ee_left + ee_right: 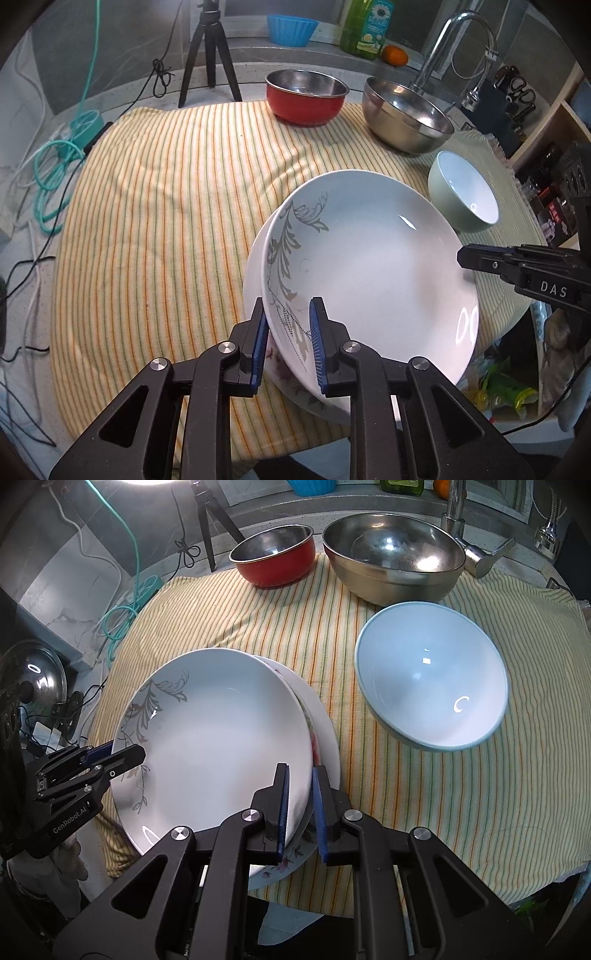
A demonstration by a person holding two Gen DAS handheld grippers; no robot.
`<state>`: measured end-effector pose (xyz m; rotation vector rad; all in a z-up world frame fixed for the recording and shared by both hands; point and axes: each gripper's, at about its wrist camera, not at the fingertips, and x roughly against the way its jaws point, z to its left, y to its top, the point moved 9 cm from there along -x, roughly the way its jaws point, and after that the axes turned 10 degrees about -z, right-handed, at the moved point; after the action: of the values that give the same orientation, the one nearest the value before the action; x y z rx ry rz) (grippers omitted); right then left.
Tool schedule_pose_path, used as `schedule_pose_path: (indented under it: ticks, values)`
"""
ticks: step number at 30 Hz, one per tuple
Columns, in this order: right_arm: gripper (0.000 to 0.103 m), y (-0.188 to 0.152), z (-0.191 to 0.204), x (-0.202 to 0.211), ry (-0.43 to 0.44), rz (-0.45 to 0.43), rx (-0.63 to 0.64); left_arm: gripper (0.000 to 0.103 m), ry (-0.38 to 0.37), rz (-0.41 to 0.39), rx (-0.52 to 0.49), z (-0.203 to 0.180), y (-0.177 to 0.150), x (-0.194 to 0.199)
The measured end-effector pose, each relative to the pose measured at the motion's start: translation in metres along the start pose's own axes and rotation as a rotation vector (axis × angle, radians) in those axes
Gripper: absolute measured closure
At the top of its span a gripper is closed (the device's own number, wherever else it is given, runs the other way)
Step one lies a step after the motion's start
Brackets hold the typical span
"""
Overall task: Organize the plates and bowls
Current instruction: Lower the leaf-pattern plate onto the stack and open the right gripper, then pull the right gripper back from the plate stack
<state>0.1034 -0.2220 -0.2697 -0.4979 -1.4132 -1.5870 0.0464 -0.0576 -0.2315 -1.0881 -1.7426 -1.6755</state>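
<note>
Centrally, a white plate with a grey leaf pattern [369,258] sits tilted on top of a second, flower-edged plate [325,738], both lying at the near edge of a tabletop covered by a yellow striped cloth [166,203]. In the left wrist view the upper plate fills the area from the centre toward 4 o'clock, its leaf design toward 9 o'clock.

The left gripper [288,332] is clamped on the upper plate's near rim, one blue-padded finger on each face of the rim. The right gripper [300,801] is closed on the opposite rim of the same plate, its fingers straddling the edge; whether the lower plate's rim is also caught between them is hard to tell. Each gripper shows in the other's view as a black tip touching the plate edge.

Just beyond the plates, toward 2 o'clock in the right wrist view, a pale blue-green bowl [432,683] stands upright on the cloth, apart from the plates. Farther back, at 12 o'clock, a large steel bowl [393,557] and a red bowl with a steel interior [277,557] stand side by side. Behind them rise a chrome faucet [458,48] and a black tripod [210,55]. A blue ribbed bowl [291,29], a green bottle [365,29] and an orange fruit [394,55] sit on the back ledge. Teal cord [55,173] coils at 9 o'clock.
</note>
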Motion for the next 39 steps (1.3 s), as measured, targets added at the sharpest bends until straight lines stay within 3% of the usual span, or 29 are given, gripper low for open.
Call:
schedule_pose_path:
  ticks: [9, 12, 16, 21, 27, 33, 36, 38, 39]
  values:
    - [0.086, 0.003, -0.001, 0.006, 0.008, -0.015, -0.01, 0.078, -0.005, 0.016, -0.025, -0.003, -0.001, 0.0]
    - [0.065, 0.005, -0.003, 0.01, 0.008, -0.027, -0.016, 0.074, 0.004, 0.012, -0.047, -0.004, 0.001, 0.001]
    - [0.063, 0.008, -0.003, 0.016, 0.019, -0.045, -0.028, 0.073, -0.01, -0.032, 0.001, 0.004, 0.014, 0.013]
    - [0.063, 0.021, -0.01, 0.032, 0.035, -0.097, -0.063, 0.073, -0.013, -0.101, 0.137, 0.037, 0.037, 0.032]
    - [0.062, 0.037, -0.027, 0.05, 0.034, -0.153, -0.109, 0.073, 0.005, -0.119, 0.203, 0.062, 0.046, 0.033]
    - [0.055, 0.057, -0.051, 0.067, 0.02, -0.218, -0.152, 0.073, -0.005, -0.143, 0.228, 0.059, 0.056, 0.032]
    - [0.053, 0.065, -0.063, 0.073, 0.017, -0.238, -0.169, 0.064, -0.014, -0.156, 0.209, 0.05, 0.066, 0.032]
    - [0.044, 0.072, -0.073, 0.077, 0.012, -0.253, -0.175, 0.051, -0.028, -0.17, 0.205, 0.042, 0.075, 0.031]
    - [0.039, 0.075, -0.077, 0.079, 0.01, -0.262, -0.177, 0.051, -0.038, -0.176, 0.202, 0.038, 0.079, 0.03]
